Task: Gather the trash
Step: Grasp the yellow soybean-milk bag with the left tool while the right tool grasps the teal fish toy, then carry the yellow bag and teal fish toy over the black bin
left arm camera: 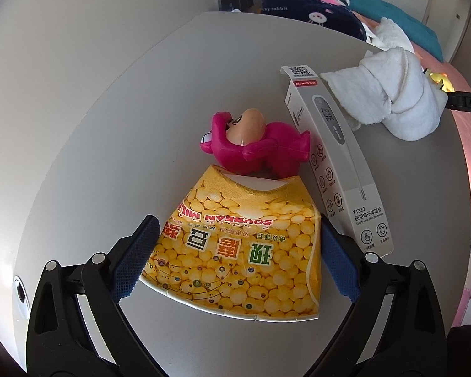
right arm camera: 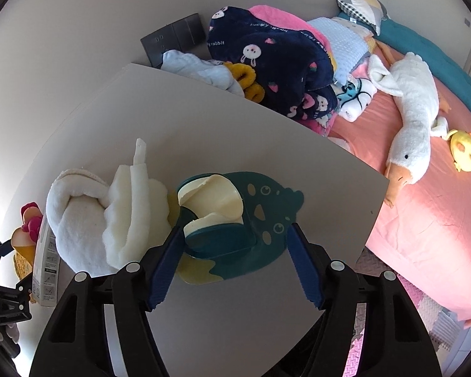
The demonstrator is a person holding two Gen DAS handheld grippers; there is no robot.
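Straddling crushed cup (left arm camera: 235, 245), left tongs (left arm camera: 238, 251); base hidden.

A pale grey desk (left arm camera: 110, 125) carries everything. Between the left fingers (left arm camera: 138, 251) lies a flattened yellow soybean milk cup (left arm camera: 235, 251); just past its far edge a pink plush toy (left arm camera: 260, 147) rests, touching a white thermometer box (left arm camera: 332, 163) that runs beside the right-hand finger. Beyond the box sits a rolled white towel (left arm camera: 395, 100). Between the right fingers (right arm camera: 166, 270) lies a dark green and cream slipper (right arm camera: 235, 220), the towel just left of it.
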